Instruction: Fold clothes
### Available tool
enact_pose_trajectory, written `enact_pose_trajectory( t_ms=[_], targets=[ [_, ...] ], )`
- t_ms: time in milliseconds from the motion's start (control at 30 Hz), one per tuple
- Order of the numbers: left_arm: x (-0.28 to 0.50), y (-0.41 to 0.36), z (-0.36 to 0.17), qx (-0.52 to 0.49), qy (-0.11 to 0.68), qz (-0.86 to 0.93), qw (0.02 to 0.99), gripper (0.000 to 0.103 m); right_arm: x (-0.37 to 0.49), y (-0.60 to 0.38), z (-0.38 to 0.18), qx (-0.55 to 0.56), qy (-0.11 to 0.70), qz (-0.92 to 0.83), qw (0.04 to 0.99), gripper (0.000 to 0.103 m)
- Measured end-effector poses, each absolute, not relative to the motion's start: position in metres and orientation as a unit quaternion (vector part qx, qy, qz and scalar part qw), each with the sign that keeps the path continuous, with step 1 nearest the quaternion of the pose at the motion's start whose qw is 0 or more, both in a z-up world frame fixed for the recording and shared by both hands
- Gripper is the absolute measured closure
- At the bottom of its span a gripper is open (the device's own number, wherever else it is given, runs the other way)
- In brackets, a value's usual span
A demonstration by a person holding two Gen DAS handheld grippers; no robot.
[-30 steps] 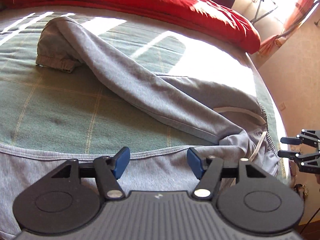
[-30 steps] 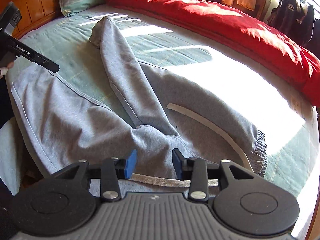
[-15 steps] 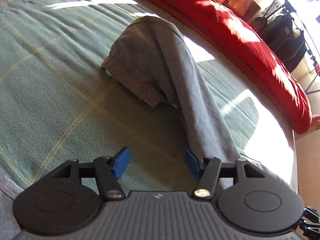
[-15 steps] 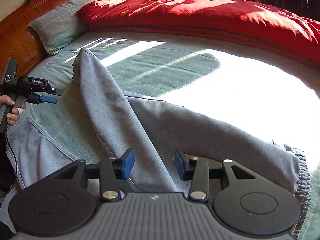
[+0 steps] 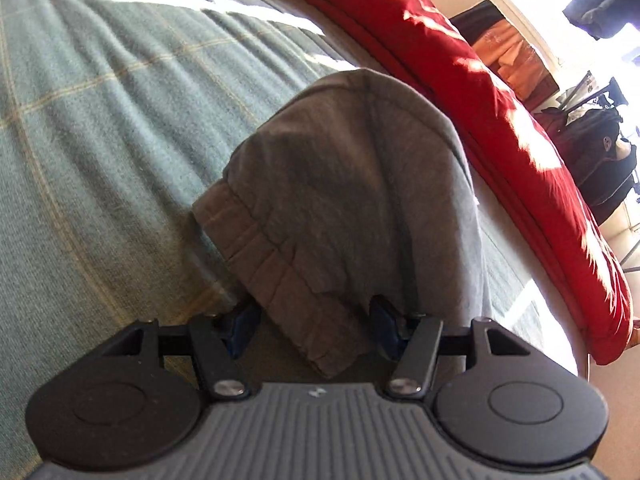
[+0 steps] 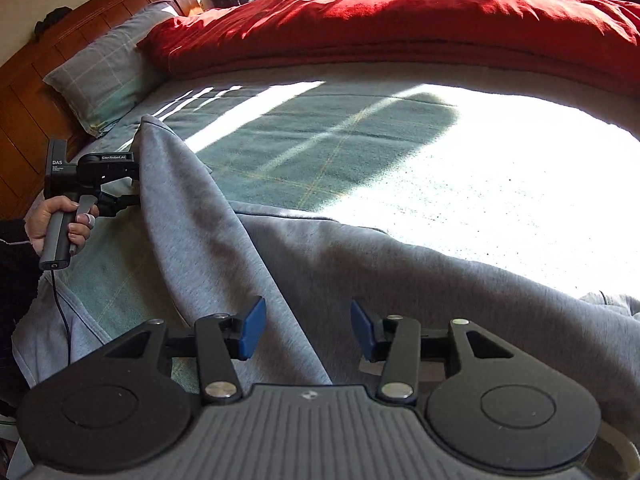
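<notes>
Grey cotton sweatpants [image 6: 360, 264] lie spread across the green checked bedspread [image 6: 320, 152], one leg [image 6: 188, 216] running away toward the wooden headboard [image 6: 24, 92] and its grey checked pillow [image 6: 104, 76], the rest draped along the near edge of the bed.

The left gripper [image 5: 312, 324] is right on the ribbed cuff [image 5: 276, 280] at the end of that leg. The cuff sits between its blue pads [image 5: 240, 326], which stand apart on either side of the fabric and are not pressing it (the leg end is doubled over here, with the cuff lying on top toward the camera). From the right wrist view, the left gripper [image 6: 134, 188] reaches up to the leg's far end, held by the person's left hand [image 6: 60, 220] with a dark sleeve [image 6: 16, 256] behind it; its fingertips are hidden by the fabric there.

The right gripper [image 6: 305, 330] hangs over the upper part of the sweatpants, where the leg meets the body. Its jaws are opening, with grey cloth beneath the gap but nothing clamped between the blue pads [image 6: 252, 328].

A thick red quilt [image 6: 400, 20] is bunched along the far side, and bright sunlight washes out a patch of the bedspread.
</notes>
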State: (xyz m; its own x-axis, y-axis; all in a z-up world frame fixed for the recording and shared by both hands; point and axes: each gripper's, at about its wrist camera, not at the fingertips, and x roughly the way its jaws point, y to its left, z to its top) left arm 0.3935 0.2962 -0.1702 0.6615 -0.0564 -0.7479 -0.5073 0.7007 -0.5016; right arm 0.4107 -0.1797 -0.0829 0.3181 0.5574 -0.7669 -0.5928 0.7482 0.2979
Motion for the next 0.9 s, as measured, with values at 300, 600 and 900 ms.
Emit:
enact_pose_trajectory(
  t_ms=[300,600,900],
  targets=[
    [0.409,0.278,-0.164,-0.285,0.384,0.165,0.862,0.055,0.411,-0.166,-0.091,-0.008,0.467,0.365,0.805,0.049],
    [0.405,0.266,-0.151,-0.239,0.39,0.207,0.865,0.081,0.404,-0.165,-0.08,0.005,0.455,0.356,0.817,0.047],
    [0.363,0.3,-0.092,-0.203,0.364,0.244,0.876,0.082,0.392,-0.177,-0.067,-0.013,0.444,0.343,0.828,0.043]
  ],
)
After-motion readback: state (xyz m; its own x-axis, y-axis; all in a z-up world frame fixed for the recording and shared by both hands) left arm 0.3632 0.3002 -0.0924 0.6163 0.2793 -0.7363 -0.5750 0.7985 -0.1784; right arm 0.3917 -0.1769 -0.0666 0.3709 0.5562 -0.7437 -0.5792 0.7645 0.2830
